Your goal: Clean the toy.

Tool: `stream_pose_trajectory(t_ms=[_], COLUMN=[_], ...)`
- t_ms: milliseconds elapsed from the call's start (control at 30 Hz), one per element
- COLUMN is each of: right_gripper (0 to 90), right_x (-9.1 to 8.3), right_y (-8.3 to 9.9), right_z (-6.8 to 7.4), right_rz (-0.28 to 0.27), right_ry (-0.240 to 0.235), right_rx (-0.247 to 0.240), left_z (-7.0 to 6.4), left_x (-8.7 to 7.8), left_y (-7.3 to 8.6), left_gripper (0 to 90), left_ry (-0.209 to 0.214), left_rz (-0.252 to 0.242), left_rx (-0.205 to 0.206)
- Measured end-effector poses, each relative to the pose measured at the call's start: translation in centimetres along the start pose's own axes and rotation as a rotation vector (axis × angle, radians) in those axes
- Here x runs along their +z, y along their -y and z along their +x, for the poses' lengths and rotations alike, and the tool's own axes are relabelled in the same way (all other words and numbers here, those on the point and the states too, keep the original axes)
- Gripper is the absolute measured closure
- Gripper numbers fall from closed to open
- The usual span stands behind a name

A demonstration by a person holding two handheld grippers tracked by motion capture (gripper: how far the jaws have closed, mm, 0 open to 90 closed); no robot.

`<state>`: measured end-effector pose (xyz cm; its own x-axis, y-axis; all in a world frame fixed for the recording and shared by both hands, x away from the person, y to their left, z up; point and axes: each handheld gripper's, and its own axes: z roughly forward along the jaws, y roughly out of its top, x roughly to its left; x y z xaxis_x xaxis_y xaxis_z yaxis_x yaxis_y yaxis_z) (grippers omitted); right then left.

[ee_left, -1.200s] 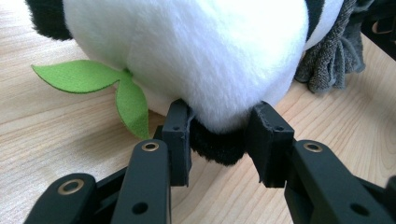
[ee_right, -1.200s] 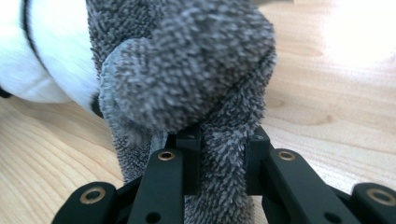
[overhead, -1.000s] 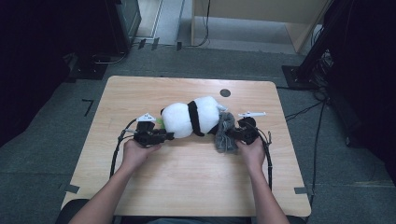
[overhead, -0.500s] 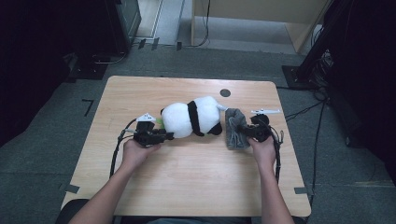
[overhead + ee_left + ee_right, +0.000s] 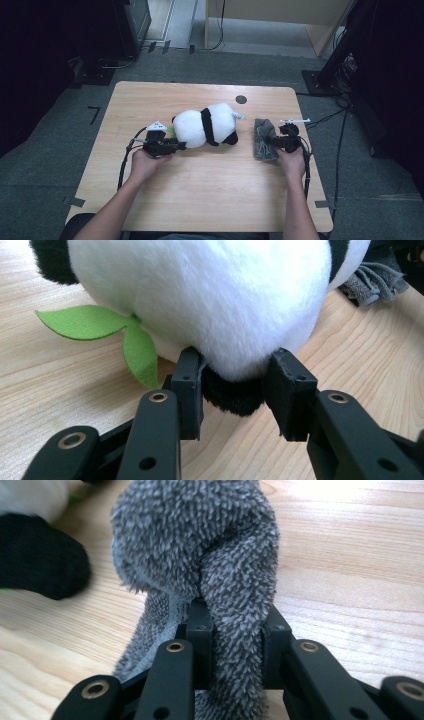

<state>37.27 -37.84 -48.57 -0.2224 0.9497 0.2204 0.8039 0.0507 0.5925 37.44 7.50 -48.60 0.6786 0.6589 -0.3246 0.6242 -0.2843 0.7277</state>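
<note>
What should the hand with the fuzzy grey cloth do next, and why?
Probably bring the grey cloth back to the panda plush and wipe it. The right gripper is shut on a fold of cloth, clear of the panda, while the left gripper pins its black foot.

We hold our left gripper (image 5: 172, 146) at the near-left end of the plush panda (image 5: 205, 126), jaws pinched on a black and white bulge of it, our left hand (image 5: 142, 162) wrapped around the handle. Our right gripper (image 5: 272, 142) sits to the panda's right, jaws clamped on a fold of grey cloth (image 5: 263, 138). Both forearms reach forward, slightly converging.
</note>
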Motion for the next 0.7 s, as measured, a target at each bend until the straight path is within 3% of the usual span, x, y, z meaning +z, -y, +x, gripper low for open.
stream_pose_trajectory(t_ms=[167, 333, 533, 700], right_gripper=[63.3, 54.0, 55.9, 41.3], right_x=[0.31, 0.35, 0.39, -0.40], right_y=[0.11, 0.19, 0.19, -0.22], right_z=[-0.07, -0.33, -0.37, -0.22], right_rz=[-0.001, -0.004, -0.001, -0.055], right_ry=[0.018, 0.008, -0.003, -0.016], right_rx=[-0.029, -0.016, -0.020, -0.019], left_z=[0.01, 0.00, 0.00, 0.02], left_x=[0.00, -0.01, -0.03, -0.08], left_y=[0.00, 0.01, 0.00, -0.02], left_gripper=[60.4, 58.8, 58.8, 56.9], left_ry=[-0.001, -0.004, -0.003, -0.006], left_rz=[-0.002, -0.002, -0.002, -0.005], left_rx=[0.006, 0.015, 0.016, 0.018])
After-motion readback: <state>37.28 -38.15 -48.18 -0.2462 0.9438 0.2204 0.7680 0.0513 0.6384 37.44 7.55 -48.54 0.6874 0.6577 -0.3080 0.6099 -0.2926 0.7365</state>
